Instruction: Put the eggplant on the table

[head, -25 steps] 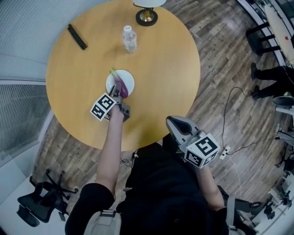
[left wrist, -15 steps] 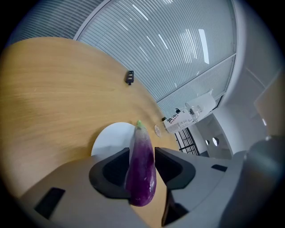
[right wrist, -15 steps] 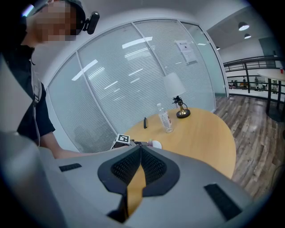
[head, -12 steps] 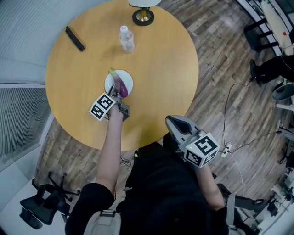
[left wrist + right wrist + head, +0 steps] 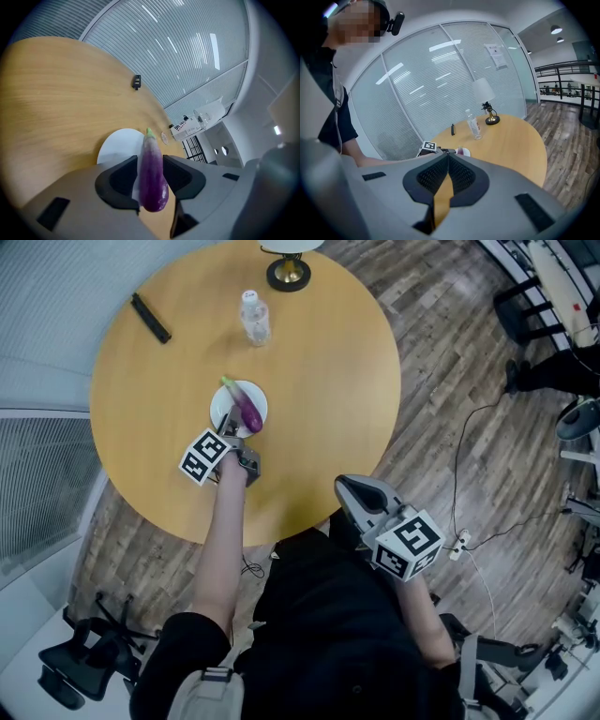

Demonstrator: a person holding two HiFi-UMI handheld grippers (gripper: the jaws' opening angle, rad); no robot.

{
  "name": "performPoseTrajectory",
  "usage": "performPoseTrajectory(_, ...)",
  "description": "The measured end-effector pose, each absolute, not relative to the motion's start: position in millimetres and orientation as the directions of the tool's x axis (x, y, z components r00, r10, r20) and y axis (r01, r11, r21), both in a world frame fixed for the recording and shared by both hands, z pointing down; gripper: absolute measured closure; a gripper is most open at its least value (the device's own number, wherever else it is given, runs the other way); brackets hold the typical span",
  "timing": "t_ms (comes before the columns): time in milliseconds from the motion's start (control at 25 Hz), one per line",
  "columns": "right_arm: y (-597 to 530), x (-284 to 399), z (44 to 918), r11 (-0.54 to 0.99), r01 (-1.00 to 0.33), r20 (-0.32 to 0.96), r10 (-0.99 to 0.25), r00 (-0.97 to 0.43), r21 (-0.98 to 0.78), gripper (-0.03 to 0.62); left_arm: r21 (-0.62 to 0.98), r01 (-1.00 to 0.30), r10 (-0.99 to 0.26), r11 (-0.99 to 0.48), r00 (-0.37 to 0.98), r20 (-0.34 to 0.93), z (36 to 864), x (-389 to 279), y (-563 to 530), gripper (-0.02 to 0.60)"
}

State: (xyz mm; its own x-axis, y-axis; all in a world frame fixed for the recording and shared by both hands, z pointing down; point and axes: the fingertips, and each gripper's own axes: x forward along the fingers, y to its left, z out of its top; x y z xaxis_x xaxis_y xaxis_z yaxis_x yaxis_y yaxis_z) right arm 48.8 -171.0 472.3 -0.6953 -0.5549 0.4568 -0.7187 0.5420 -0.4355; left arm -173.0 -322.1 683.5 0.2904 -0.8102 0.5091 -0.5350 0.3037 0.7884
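Left arm is stretched forward. Left gripper tilts down, its jaws have just been opening and are now wide, with the eggplant between them, unclamped. Right gripper is held close to the torso, tilted down, jaws closed together, nothing in them.

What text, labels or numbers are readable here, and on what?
No text is legible in any view.
Bottle label: dark print on white, too blurred to read.
Paper notice on the glass wall: too small to read.
Marker cubes: black-and-white square patterns only, no words or digits.
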Motion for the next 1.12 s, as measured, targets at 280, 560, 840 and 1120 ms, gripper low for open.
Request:
performPoseTrajectory(280, -169, 51, 470, 0.542, -0.720, 0.452, -0.560, -0.694, -0.434, 0.577, 0.787, -0.536, -0.808, 0.304, 0.292, 0.511, 682, -171, -321, 0.408)
performPoseTrajectory(560, -165, 52, 469, 0.541, -0.723, 0.448, -0.568, -0.691, -0.430, 0.577, 0.798, -0.523, -0.813, 0.299, 0.298, 0.501, 680, -171, -319, 0.408)
performPoseTrajectory(840, -161, 51, 466, 0.540, -0.726, 0.443, -0.575, -0.688, -0.427, 0.577, 0.799, -0.526, -0.816, 0.291, 0.300, 0.494, 675, -171, -315, 0.408)
performPoseTrajectory(1120, -157, 50, 459, 0.553, -0.725, 0.424, -0.588, -0.689, -0.411, 0.577, 0.816, -0.520, -0.836, 0.251, 0.308, 0.453, 655, -168, -305, 0.442)
